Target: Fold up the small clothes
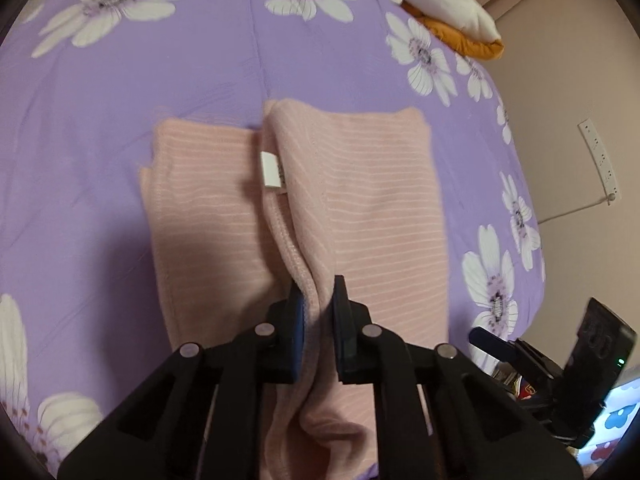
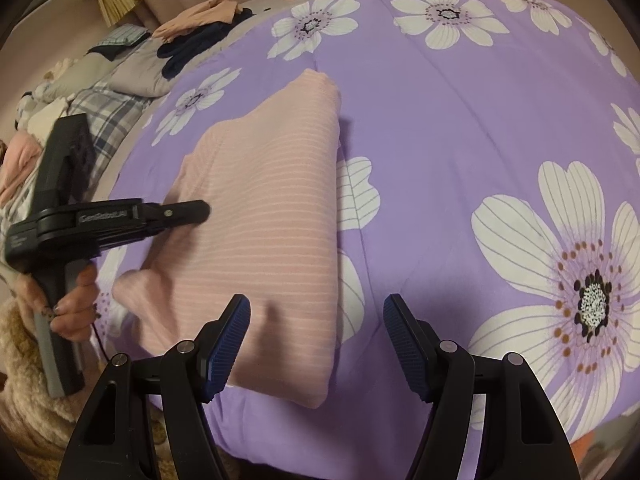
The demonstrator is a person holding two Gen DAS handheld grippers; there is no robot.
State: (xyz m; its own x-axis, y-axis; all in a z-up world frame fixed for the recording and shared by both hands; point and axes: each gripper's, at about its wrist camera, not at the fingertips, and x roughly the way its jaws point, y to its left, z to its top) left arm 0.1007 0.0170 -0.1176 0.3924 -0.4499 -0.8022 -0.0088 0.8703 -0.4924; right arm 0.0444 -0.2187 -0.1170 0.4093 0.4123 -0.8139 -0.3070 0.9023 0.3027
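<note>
On the quilt [image 1: 120, 128] the pink garment [image 1: 372, 200] is lying half folded; the left gripper [image 1: 318, 320] is pinching its edge and may be dragging the layers askew, the right gripper [image 2: 318, 340] hanging spread, empty.

My left black two-finger gripper with blue pads [image 1: 319, 312] is pinched nearly closed on a fold of fabric. My left hand [image 2: 74, 308] wraps its grey handle. My right black blue-padded gripper [image 2: 317, 344] hovers, fingers spread wide, gripping nothing.
</note>
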